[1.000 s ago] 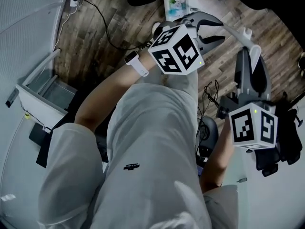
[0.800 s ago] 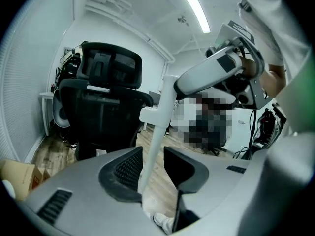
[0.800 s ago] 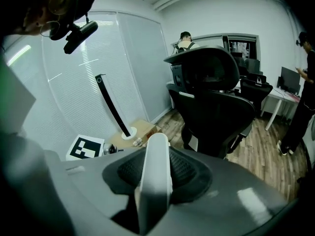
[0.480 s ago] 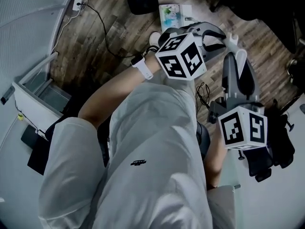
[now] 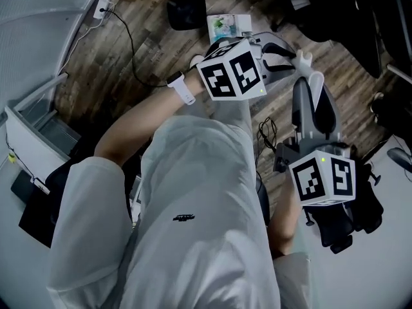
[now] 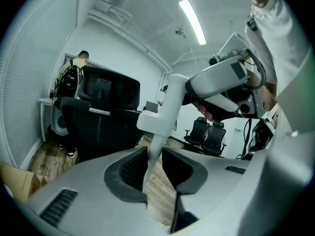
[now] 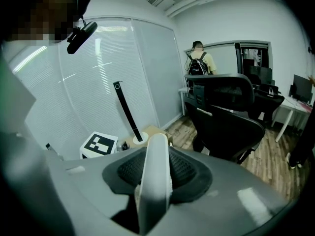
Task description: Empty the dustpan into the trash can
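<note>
Legible words, numbers or brand names: none in any view.

1. A white cube with black-and-white square code markers [image 5: 230,77], at the left hand. Two faces showed blocky patterns, with no letters or digits. One marker face also appeared in the right gripper view.
2. A second white marker cube [image 5: 322,179], at the right hand. Two faces showed the same kind of patterns, with no characters.
3. A small dark logo [image 5: 183,218], printed on light grey trousers [image 5: 193,166]. It was too small to read.
4. A flat white packet with green and blue print [image 5: 228,24], lying on the brown wooden plank floor [image 5: 129,63]. The print was blurred and unreadable.
</note>
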`<state>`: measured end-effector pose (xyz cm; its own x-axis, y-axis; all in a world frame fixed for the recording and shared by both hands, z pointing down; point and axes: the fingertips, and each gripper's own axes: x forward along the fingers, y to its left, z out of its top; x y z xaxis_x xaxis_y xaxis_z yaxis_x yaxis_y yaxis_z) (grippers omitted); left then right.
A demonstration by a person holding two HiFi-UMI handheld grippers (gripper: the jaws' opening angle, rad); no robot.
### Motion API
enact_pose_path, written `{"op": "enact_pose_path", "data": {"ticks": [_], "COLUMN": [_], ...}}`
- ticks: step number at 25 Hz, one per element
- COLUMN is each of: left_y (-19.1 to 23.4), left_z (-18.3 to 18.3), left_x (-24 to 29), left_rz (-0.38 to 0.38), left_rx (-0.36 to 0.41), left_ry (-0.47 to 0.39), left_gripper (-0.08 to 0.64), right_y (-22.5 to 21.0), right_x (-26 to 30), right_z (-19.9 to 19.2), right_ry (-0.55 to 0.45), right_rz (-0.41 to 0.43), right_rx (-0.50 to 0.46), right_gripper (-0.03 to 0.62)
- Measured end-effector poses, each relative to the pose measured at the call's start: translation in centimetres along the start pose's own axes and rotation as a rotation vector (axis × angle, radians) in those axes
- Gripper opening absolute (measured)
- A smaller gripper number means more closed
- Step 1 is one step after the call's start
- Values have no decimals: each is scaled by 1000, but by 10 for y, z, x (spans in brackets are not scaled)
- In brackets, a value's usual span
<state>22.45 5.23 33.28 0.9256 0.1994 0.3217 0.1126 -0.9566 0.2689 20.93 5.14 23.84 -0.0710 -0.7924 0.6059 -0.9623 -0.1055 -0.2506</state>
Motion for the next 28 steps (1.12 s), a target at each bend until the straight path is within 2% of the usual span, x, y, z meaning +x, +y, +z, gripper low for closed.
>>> {"op": "enact_pose_path", "data": {"ticks": [5,9,11,15,23,28], "left_y": [2,5,7,16,38,51], "left_z": [23,35,39,47,67,75], "left_x": [-7,-20,-30,-47,-78,-97], "left_rz": [-8,8,18,56,118,178], "left_rx": [36,15,31,70,97,115], "left_ry": [-11,-36,-34,-49,-75,-91], "left_gripper": [94,98,100,98,98,98], "right_y": [4,19,29,46,74,89], "right_x": [-10,-14,-15,-11,-3,3], "right_z": [21,33,37,46,72,83], "right_ry": [-42,-79,-90,-107,-142,-174], "right_rz": [4,28,43,85,137,198], "right_rx": [17,5,-8,-46,-109,-145], "right_gripper": [140,140,140,140,140,140]}}
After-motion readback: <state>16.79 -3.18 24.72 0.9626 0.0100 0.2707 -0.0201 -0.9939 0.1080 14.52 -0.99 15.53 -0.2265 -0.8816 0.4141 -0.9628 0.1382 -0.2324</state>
